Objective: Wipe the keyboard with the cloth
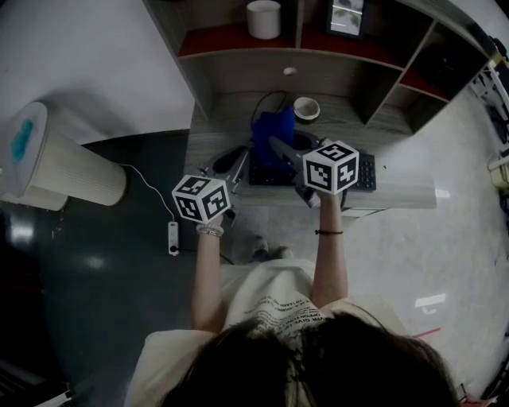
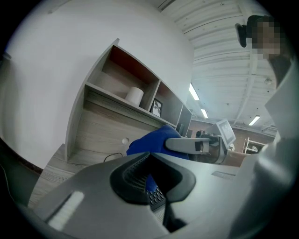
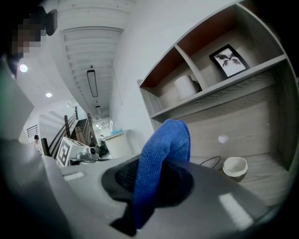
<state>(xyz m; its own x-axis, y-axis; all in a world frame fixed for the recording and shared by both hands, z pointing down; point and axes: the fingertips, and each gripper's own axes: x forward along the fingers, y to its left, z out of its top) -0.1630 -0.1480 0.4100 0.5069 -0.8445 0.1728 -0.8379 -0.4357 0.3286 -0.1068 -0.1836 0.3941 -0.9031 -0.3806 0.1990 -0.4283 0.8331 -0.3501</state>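
A blue cloth (image 1: pixel 274 131) hangs lifted above the desk, pinched in my right gripper (image 1: pixel 280 148), which is shut on it. In the right gripper view the cloth (image 3: pixel 163 154) stands up between the dark pads and droops over my right gripper (image 3: pixel 149 186). The black keyboard (image 1: pixel 366 171) lies on the desk (image 1: pixel 398 195), partly hidden by the cloth and the marker cube. My left gripper (image 1: pixel 232 163) hovers at the desk's left front edge, jaws together with nothing in them. In the left gripper view, keyboard keys (image 2: pixel 155 197) and the cloth (image 2: pixel 149 142) show past my left gripper (image 2: pixel 149 179).
A white cup (image 1: pixel 306 109) stands behind the keyboard beside a black cable (image 1: pixel 266 99). Shelves above hold a white roll (image 1: pixel 263 18) and a picture frame (image 1: pixel 347 16). A white cylindrical appliance (image 1: pixel 56 163) and a power strip (image 1: pixel 172 237) are on the floor at left.
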